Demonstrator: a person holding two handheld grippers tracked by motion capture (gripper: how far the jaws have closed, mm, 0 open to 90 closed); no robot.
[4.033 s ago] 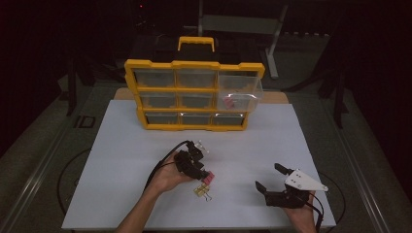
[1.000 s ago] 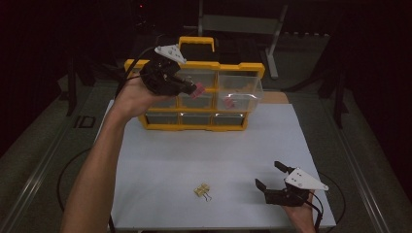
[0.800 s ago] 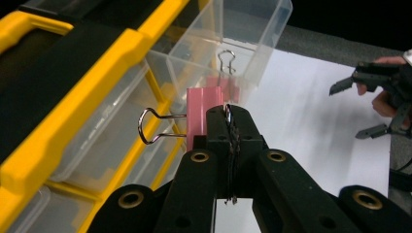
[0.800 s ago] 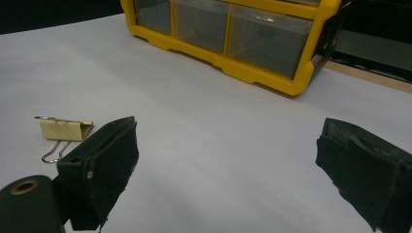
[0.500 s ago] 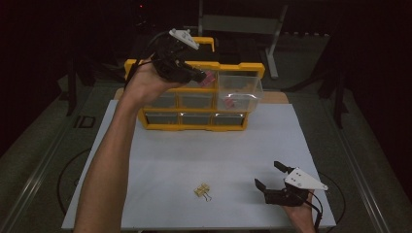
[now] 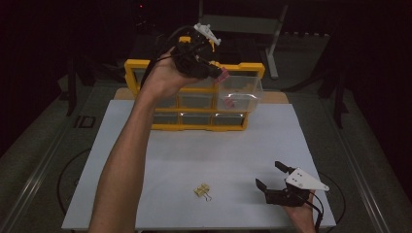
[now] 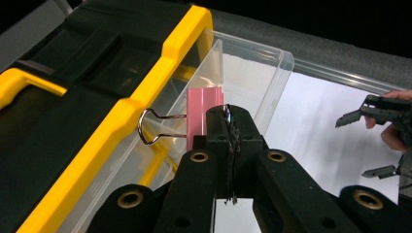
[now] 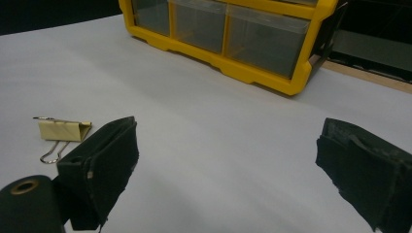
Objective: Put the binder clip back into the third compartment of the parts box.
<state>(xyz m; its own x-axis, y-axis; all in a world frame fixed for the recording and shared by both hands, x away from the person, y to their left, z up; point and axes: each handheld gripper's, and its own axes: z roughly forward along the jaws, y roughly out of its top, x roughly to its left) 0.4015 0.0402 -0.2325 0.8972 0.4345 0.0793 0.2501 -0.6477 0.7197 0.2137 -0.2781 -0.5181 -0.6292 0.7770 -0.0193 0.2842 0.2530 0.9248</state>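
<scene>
Two binder clips are in play; the pink binder clip [image 7: 204, 114] sits clenched between the jaws of the left gripper [image 6: 214, 73], its wire loops sticking out sideways toward the yellow frame; in the left gripper view the jaws press together on the clip's edge, and the clip hangs over the open clear drawer [image 7: 252, 73]; the high view shows that drawer [image 6: 240, 94] pulled out from the top right of the yellow organizer [image 6: 194, 127], with the left hand [image 6: 167, 77] raised above the organizer's top and something small and pink lying inside the drawer; the beige binder clip [image 6: 202, 191] lies on the white table [image 6: 204, 155] near the front edge, well apart from the organizer; the right gripper [image 6: 272, 177] rests low at the front right of the table, its jaws spread wide with nothing between them; in the right gripper view the beige clip [image 8: 62, 131] lies just beside one black jaw, not touching it, and the organizer's lower drawers [image 8: 233, 34] stand closed beyond
</scene>
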